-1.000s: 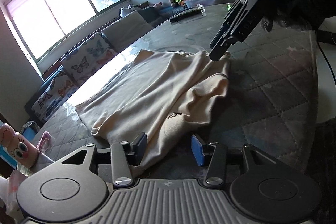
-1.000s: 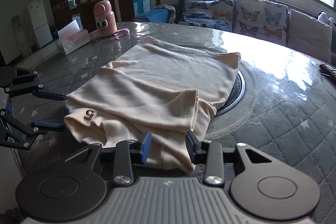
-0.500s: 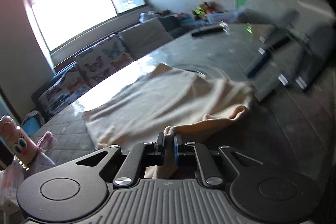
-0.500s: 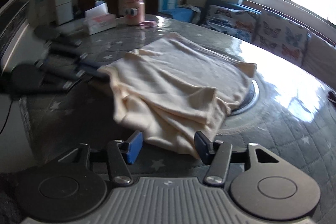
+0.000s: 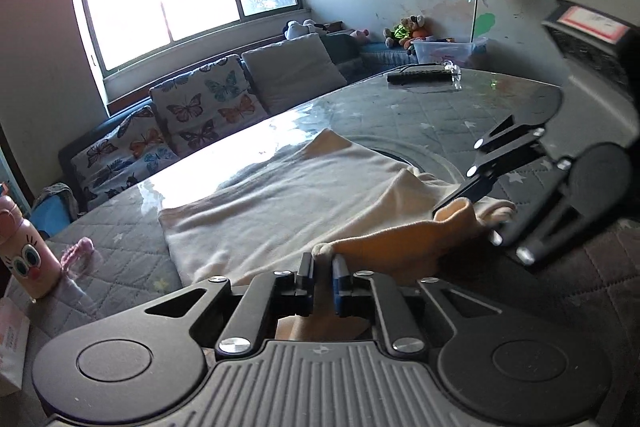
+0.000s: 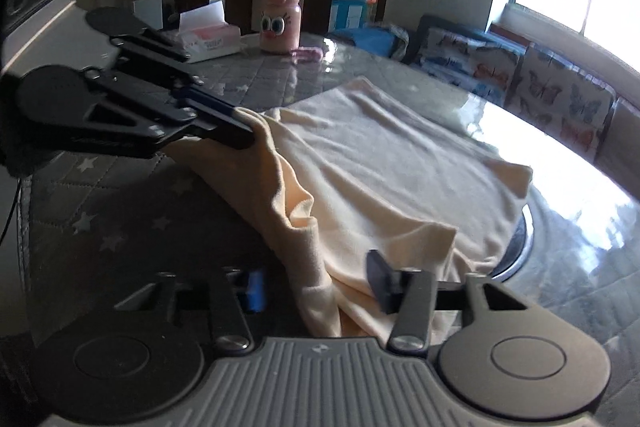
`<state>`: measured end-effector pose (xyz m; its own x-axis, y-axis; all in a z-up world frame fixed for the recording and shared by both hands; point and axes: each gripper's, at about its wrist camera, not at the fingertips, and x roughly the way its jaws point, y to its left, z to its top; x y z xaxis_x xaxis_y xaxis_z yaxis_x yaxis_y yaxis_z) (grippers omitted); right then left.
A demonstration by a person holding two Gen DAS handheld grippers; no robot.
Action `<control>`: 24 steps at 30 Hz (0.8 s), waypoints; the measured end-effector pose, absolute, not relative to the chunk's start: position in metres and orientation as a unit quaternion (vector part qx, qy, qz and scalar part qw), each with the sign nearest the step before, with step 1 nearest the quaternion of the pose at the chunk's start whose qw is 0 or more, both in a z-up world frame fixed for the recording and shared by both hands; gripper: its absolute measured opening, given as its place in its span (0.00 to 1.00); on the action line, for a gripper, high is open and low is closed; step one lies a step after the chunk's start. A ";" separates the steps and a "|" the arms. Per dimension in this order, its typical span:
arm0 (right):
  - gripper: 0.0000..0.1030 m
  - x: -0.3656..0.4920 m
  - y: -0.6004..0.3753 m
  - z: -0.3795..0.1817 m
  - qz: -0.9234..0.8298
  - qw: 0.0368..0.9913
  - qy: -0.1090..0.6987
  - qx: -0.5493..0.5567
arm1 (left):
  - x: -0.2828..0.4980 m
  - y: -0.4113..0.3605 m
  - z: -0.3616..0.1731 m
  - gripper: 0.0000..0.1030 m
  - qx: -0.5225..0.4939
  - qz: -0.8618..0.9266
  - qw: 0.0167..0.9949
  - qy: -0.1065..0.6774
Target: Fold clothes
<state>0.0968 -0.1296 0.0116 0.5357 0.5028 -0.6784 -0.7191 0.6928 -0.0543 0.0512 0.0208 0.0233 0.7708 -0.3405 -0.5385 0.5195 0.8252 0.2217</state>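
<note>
Cream garment lies spread on the quilted grey table, far edge reaching a round inset in the tabletop, near edge bunched and partly lifted. Left gripper: fingers pressed together on a fold of the near edge, cloth pinched up in a small nub between the pads; in the right wrist view the same tool comes in from the left, its tips clamped on a raised corner. Right gripper: fingers apart, one blue pad and one dark pad straddling a hanging fold of the near hem, not yet pressing on it as far as the view shows; seen from the left wrist, its tips are at the cloth's other near corner, the contact itself blurred. Between the two tools the edge sags in loose layers. Risks, as judgement: with only one corner held, any lift would drag the cloth askew and skew the fold line; the right fingers, if they close where they stand, may catch more than one layer, or only the sleeve-like flap, so the hem comes up twisted. Left pinch looks shallow; a pull could slip it free. A pink bottle and a tissue box stand well apart, out of the sweep.
</note>
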 end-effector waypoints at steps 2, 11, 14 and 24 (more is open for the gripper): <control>0.22 0.103 -0.132 0.011 0.351 0.861 0.338 -0.147 | 0.045 0.024 0.021 0.15 0.182 -0.232 0.923 0.246; 0.12 0.110 -0.141 0.024 0.340 0.872 0.337 -0.106 | 0.020 0.036 0.005 0.43 0.224 -0.214 0.918 0.249; 0.11 0.109 -0.140 0.026 0.338 0.875 0.332 -0.103 | 0.018 0.032 -0.002 0.42 0.255 -0.206 0.912 0.244; 0.09 0.073 -0.150 0.045 0.351 0.878 0.309 -0.100 | 0.012 0.034 0.000 0.05 0.251 -0.211 0.912 0.246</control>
<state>0.0733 -0.1498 0.0449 0.5630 0.5553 -0.6122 -0.6783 0.7336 0.0416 0.0123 0.0336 -0.0004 0.7899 -0.2617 -0.5546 0.5087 0.7848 0.3542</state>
